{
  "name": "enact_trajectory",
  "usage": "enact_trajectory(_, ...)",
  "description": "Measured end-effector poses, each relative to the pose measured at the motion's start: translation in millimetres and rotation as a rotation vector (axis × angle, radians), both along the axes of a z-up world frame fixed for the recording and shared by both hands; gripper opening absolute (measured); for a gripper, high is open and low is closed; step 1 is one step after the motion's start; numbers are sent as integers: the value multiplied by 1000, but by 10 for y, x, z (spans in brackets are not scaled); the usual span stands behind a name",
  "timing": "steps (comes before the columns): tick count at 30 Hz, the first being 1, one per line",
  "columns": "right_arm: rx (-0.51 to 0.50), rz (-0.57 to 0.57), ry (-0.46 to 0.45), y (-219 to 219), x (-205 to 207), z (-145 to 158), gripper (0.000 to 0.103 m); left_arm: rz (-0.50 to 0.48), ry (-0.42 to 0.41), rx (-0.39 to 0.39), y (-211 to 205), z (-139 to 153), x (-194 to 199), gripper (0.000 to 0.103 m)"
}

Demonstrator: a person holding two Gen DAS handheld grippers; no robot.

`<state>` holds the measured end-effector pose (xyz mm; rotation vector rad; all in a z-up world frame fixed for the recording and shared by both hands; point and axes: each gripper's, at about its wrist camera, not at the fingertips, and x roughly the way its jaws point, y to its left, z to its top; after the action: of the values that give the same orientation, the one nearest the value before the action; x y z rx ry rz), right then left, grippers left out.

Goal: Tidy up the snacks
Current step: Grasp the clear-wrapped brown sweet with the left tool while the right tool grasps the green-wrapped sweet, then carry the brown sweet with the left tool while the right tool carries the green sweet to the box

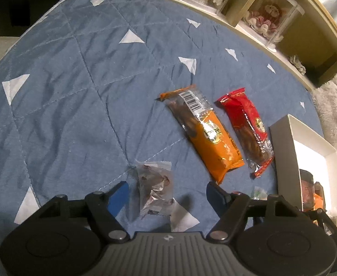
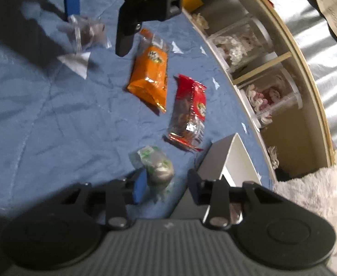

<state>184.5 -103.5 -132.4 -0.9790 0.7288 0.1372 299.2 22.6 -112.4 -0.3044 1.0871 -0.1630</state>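
both grippers settling over small wrapped snacks on the blue quilt

left gripper (image 1: 167, 192) gapes around a clear crinkly candy packet (image 1: 155, 187), right gripper (image 2: 166, 184) around a green-printed clear packet (image 2: 155, 163); neither clenched. pinch each mid-body. beyond lie orange (image 1: 205, 133) and red (image 1: 249, 128) bars; white box (image 1: 283, 151) right.

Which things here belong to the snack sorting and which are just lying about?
Job:
- clear snack packet
- orange packet
- red packet
- green-printed snack
- white box

Lying about:
- shelf with clear cases
- fluffy rug
- blue quilt
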Motion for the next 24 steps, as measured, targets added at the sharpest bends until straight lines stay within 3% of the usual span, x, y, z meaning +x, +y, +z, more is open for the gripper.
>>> enact_trajectory(4, -16, 21, 12, 20, 8, -53, 33, 23, -9, 10, 6, -25, 28, 66)
enact_trajectory(8, -4, 27, 12, 25, 12, -50, 31, 37, -21, 28, 3, -40, 45, 59)
enact_trajectory(15, 213, -59, 64, -78, 104, 180, 29, 39, -35, 85, -4, -24, 25, 36)
enact_trajectory(24, 402, -140, 89, -200, 119, 406, 29, -22, -72, 78, -147, 159, -185, 35)
